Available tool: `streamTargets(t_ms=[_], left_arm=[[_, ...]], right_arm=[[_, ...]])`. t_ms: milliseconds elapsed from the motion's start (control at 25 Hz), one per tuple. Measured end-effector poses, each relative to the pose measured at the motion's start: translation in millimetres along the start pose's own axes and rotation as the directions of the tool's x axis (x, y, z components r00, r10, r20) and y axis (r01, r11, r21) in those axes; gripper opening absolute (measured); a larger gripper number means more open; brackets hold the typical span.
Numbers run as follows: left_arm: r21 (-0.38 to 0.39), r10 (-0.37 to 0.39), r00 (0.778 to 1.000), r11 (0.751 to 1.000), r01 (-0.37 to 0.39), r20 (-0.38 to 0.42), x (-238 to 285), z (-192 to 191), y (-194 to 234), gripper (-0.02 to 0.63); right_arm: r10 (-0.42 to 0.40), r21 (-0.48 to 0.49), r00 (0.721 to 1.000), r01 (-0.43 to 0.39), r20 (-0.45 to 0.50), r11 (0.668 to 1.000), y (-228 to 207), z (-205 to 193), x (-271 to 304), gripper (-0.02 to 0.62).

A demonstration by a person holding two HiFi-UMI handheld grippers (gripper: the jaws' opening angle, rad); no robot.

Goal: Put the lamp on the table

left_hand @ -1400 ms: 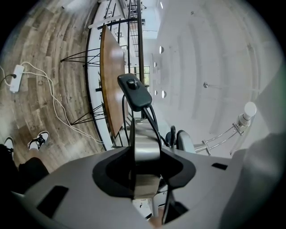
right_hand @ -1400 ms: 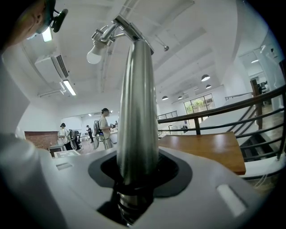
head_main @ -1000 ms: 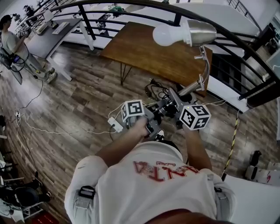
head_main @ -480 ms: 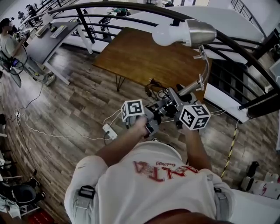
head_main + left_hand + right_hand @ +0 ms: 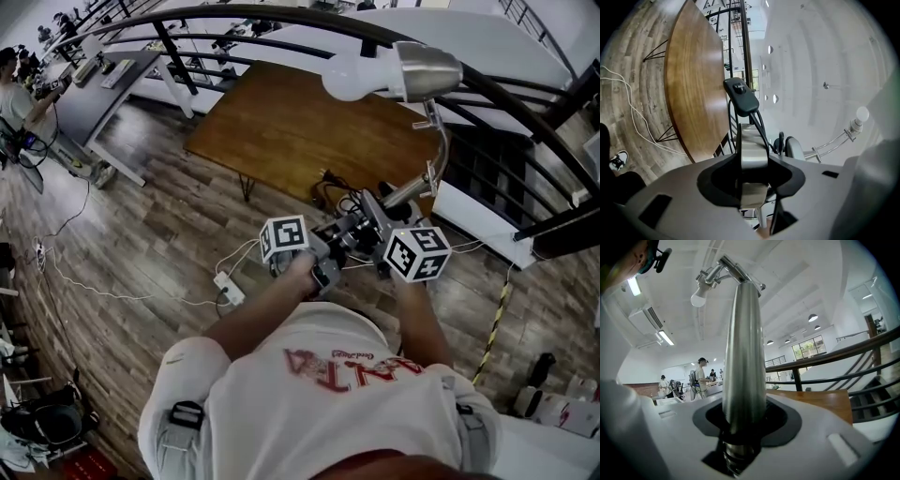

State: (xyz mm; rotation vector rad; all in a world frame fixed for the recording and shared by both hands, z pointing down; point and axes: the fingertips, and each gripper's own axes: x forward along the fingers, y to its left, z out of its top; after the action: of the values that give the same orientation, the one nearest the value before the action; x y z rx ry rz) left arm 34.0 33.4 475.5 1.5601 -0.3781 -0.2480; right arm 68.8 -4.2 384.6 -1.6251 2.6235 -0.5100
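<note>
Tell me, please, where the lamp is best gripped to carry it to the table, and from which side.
Grip the tapered column at its thick end, coming along its length from the base, as the right gripper does. The shade and bulb sit on a thin bent neck, probably too weak to hold.

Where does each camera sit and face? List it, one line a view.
Head view: on the person's head, looking down at lamp, table; arms, torso show.
Left gripper view: on left gripper, facing table; jaws grip lamp's base.
Right gripper view: on right gripper, facing up lamp's stem; jaws grip it.
All share lamp and table.
</note>
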Motion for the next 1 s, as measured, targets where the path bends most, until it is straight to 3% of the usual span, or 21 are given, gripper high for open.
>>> streamTargets(t_ms=[240, 640, 1000], left_arm=[[0.003, 0.019, 0.999, 1.000, -0.019, -0.038, 25.0, 14.9, 6.6, 0.166], [-0.004, -0.016, 0.988, 1.000, 0.016, -0.155, 88.4, 54.1, 0.8, 0.166], [-0.019, -0.025, 0.974, 1.000, 0.021, -0.226, 122.2, 126.4, -4.5, 0.166]], right_arm=[[-0.034, 0.023, 0.999, 0.033, 0.010, 0.999, -28.7, 2.1, 12.1, 0.167], [-0.144, 0.017, 0.989, 0.144, 0.027, 0.989, -89.3, 27.4, 40.9, 0.167], [-0.221, 0.022, 0.975, 0.220, 0.031, 0.975, -124.1, 52.9, 107.2, 0.167]])
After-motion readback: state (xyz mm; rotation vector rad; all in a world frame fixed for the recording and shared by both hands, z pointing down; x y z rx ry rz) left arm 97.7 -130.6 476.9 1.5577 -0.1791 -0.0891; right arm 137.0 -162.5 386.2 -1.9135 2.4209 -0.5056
